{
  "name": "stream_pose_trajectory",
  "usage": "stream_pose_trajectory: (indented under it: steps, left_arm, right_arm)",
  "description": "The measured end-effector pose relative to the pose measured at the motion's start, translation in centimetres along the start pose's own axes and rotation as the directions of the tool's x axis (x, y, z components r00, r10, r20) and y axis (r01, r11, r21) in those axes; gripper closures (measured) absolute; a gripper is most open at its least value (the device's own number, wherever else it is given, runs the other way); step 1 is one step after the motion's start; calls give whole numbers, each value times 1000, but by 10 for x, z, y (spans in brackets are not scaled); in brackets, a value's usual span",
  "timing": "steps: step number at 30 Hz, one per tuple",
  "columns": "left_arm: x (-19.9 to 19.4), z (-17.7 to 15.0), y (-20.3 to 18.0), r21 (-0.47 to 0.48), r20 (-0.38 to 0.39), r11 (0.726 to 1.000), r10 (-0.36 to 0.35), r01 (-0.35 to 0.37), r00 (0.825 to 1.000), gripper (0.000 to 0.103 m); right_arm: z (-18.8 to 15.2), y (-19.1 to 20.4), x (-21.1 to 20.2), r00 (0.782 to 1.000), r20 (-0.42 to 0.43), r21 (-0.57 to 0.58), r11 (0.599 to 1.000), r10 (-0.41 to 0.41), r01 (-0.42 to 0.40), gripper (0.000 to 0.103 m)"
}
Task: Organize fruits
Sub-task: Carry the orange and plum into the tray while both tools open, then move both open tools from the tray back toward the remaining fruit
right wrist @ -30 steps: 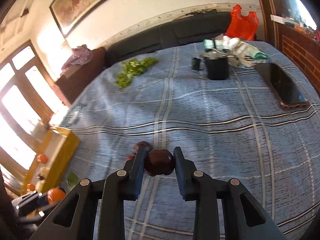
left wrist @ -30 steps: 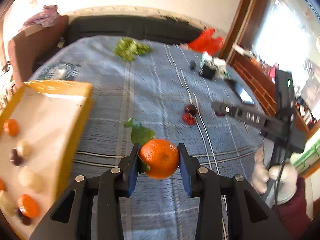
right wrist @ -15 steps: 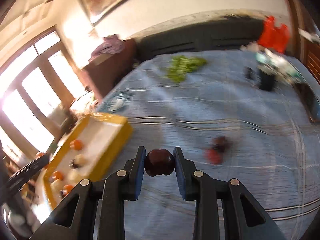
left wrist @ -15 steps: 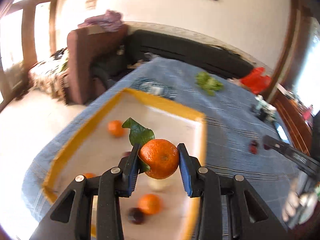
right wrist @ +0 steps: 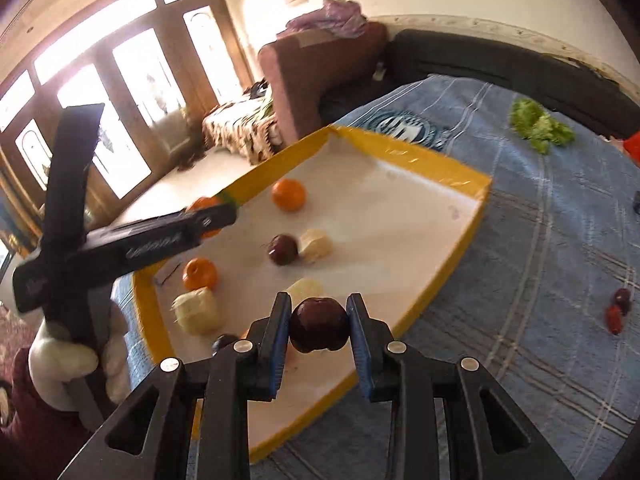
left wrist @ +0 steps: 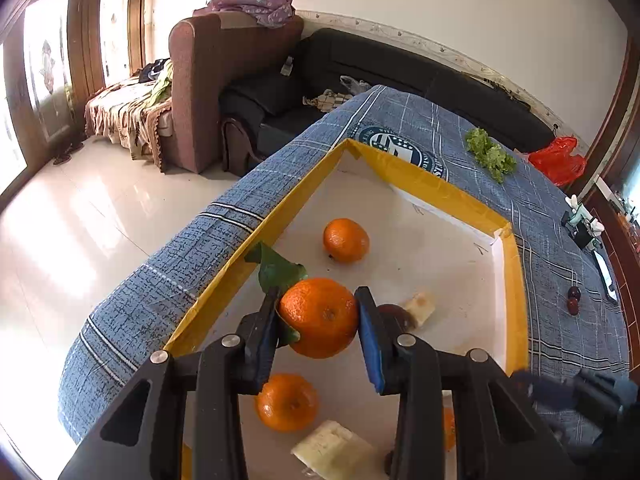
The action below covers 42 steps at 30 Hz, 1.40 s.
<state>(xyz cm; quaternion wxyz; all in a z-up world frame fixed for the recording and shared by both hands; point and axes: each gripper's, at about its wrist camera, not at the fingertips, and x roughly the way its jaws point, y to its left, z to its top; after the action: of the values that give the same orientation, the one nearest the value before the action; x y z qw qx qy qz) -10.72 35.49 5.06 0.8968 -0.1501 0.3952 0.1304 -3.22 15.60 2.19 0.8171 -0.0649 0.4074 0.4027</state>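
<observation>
Orange mandarin [left wrist: 319,317], leaf attached, sits clamped in the left tongs [left wrist: 318,322] above the yellow-rimmed tray [left wrist: 444,196]; the right tongs [right wrist: 319,330] clamp a dark plum [right wrist: 319,324] over its near edge. Released high, either could roll off. Blue plaid tabletop [right wrist: 540,240], sofa [left wrist: 400,64] behind.

1. Yellow-rimmed tray [left wrist: 420,190] with a white floor.
2. Blue plaid cloth [right wrist: 552,248] with pale stripes.
3. Bright orange tangerine [left wrist: 319,316], green leaf [left wrist: 276,268].
4. Dark red-brown fruit [right wrist: 319,324].
5. Far, pale green lettuce [right wrist: 538,126].
</observation>
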Motion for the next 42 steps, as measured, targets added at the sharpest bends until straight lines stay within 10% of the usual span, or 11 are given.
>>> stream_pose_trajectory:
  steps: [7,19,26,30,42]
  left_arm:
    - [-7,-3,7,-58,13,997,-40,41,999,52]
    - [-77,-16,-3,-139,161,988,-49,72,986,30]
    - [-110,-23,-39,-36,256,998,60,-53,965,29]
    - [-128,-26,-56,-8,325,993,114,-118,939,12]
    - [-137,-39,-100,46,367,989,114,-140,923,10]
  right_arm:
    - [-10,21,22,996,-18,-72,994,-89,88,70]
    - [-16,13,2,1000,12,-27,999,-20,20,63]
    - [-20,-13,-32,995,84,63,997,-59,54,56]
    - [-32,-39,-54,987,140,178,982,-84,59,49]
    - [-61,-85,-77,957,161,353,919,-243,174,43]
